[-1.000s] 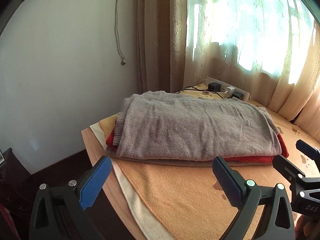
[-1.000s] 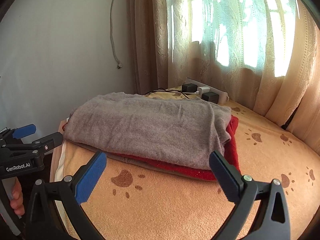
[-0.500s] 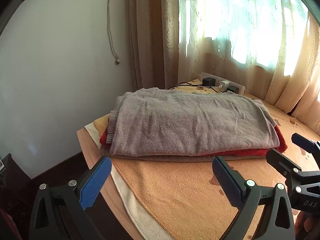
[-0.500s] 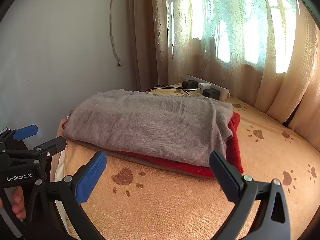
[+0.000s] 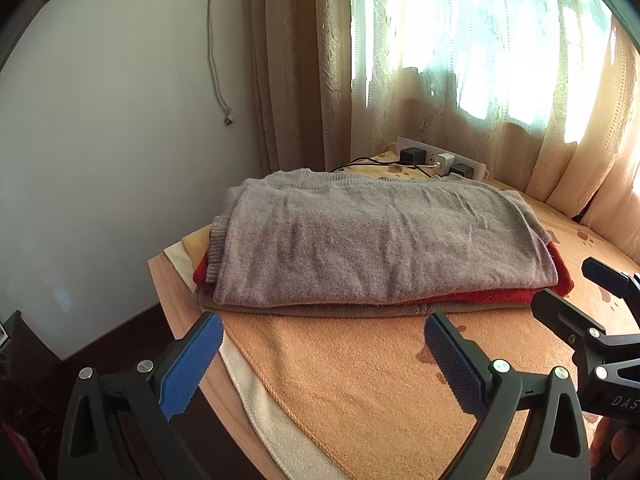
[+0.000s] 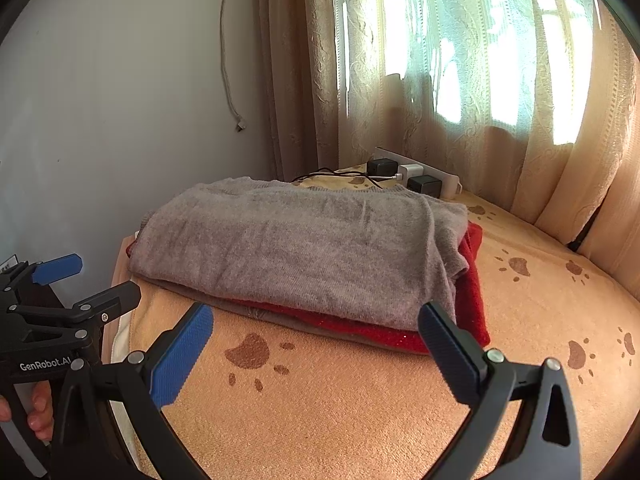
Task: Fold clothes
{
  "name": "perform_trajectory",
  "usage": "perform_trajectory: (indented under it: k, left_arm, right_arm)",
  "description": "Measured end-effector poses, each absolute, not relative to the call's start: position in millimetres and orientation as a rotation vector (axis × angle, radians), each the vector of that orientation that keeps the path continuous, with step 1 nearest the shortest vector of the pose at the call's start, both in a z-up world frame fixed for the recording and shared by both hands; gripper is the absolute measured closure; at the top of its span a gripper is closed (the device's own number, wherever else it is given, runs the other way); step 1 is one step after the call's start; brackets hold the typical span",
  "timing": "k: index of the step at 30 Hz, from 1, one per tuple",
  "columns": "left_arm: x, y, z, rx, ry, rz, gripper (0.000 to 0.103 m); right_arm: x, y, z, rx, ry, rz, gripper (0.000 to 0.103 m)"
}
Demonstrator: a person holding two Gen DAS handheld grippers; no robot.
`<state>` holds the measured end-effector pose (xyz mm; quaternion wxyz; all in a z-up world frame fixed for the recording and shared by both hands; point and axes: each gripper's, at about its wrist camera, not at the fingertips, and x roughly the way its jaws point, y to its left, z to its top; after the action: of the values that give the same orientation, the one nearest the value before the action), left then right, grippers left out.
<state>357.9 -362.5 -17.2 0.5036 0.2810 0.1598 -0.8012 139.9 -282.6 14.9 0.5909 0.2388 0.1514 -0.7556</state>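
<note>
Your left gripper (image 5: 324, 354) hangs with its blue-padded fingers spread wide and nothing between them, just short of the near edge of the folded grey knit sweater (image 5: 376, 240). Your right gripper (image 6: 314, 344) is likewise splayed and empty, near the same stack but not touching it. That grey sweater is your landmark: it lies folded flat as the top layer of a small pile, with a folded red garment (image 6: 472, 300) directly beneath it, its edge peeking out along the near and right sides, and a thin brownish layer (image 5: 340, 311) under that. The whole pile rests on an orange terry cloth printed with brown paw marks (image 6: 360, 408), which spreads out in front of and to the right of the sweater. Behind the sweater, close to its far edge, a white power strip with black and white plugs (image 6: 416, 178) sits at the foot of the beige patterned curtains (image 6: 480, 80). Left of the sweater the wooden table corner (image 5: 166, 288) shows beyond the cloth's pale border. In the right wrist view your left hand (image 6: 38, 410) grips its handle, well to the left of the sweater.
</note>
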Motion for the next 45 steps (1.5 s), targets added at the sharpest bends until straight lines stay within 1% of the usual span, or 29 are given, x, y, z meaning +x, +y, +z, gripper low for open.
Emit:
perform_trajectory:
  k: [6, 16, 27, 39, 45]
  left_arm:
    - [361, -365, -20, 0.679, 0.442, -1.96, 0.001]
    - [358, -365, -22, 0.693, 0.437, -1.974, 0.001]
    - [366, -373, -26, 0.685, 0.509, -1.947, 0.001]
    - [364, -371, -27, 0.696, 0.48, -1.939, 0.001]
    - [370, -368, -24, 0.645, 0.49, -1.934, 0.001]
  right_arm:
    - [140, -284, 12, 0.566, 0.361, -1.758, 0.0]
    - [141, -287, 7, 0.574, 0.374, -1.754, 0.0]
    - [137, -283, 9, 0.574, 0.359, -1.77, 0.0]
    - [138, -284, 8, 0.571, 0.365, -1.772, 0.0]
    - [138, -286, 6, 0.578, 0.38, -1.771, 0.0]
